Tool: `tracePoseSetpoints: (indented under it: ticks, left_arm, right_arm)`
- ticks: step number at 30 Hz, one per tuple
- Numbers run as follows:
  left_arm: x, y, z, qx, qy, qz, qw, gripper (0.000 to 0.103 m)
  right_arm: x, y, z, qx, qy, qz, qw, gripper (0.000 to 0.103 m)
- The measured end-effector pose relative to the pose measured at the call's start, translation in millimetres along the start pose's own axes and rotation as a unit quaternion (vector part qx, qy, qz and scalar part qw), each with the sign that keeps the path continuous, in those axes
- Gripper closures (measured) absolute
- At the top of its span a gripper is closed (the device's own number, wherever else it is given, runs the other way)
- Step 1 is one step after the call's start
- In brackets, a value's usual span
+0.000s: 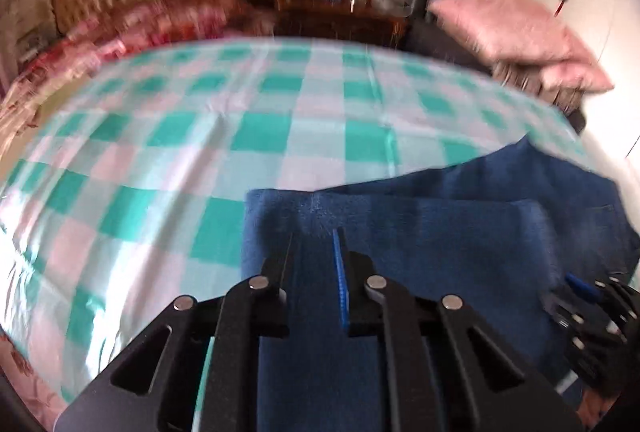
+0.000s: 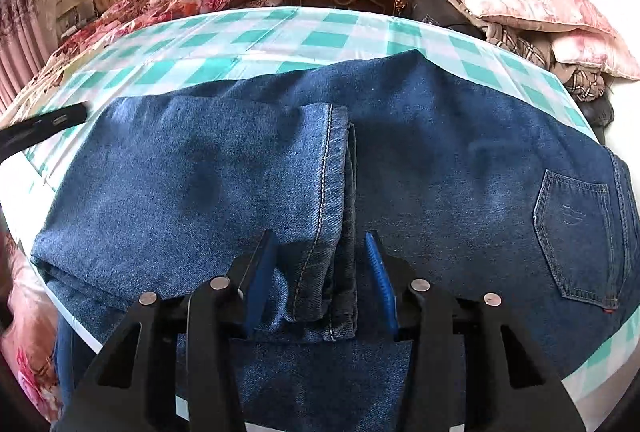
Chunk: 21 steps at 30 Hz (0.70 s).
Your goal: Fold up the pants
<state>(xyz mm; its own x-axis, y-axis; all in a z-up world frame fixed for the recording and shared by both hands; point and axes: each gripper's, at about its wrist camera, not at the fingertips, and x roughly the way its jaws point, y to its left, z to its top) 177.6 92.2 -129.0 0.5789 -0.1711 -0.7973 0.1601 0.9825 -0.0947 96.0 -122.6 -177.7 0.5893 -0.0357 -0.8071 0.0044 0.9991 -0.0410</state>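
Looking left to right: my left tongs (image 1: 314, 252) hang spread over the folded left edge of the jeans (image 2: 440, 152), which lie on the checked bed sheet (image 2: 280, 36). My right tongs (image 2: 320, 264) straddle the hem (image 2: 328, 168), spread, not pinching. Closing carelessly could catch only one layer, dragging the fold crooked.

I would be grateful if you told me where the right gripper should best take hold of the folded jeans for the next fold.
Probably at the stacked leg hems, coming from the near bed edge. The jeans lie flat there, and the hems sit between the right gripper's open fingers.
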Motion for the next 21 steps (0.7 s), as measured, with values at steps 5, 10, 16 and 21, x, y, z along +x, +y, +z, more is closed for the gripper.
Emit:
tracePoseSetpoints:
  ticks: [5, 10, 16, 21]
  left_arm:
    - [16.8, 7.5, -1.7, -0.010, 0.017, 0.020, 0.9996, 0.083]
    - [-34.6, 25.1, -40.8, -0.060, -0.035, 0.009, 0.9976, 0.068]
    - [-75.7, 46.5, -110.3, -0.126, -0.045, -0.037, 0.9903, 0.068]
    - [-68.9, 56.0, -136.6, -0.157, -0.030, -0.069, 0.9847, 0.068]
  right_arm:
    - [1.0, -0.9, -2.7, 0.005, 0.000, -0.003, 1.000, 0.058]
    - [0.8, 2.0, -3.2, -0.002, -0.005, -0.011, 1.000, 0.058]
    - [0.8, 2.2, 0.0, -0.015, 0.000, -0.022, 1.000, 0.049]
    - [0.8, 8.2, 7.2, -0.040, 0.015, -0.051, 0.998, 0.042]
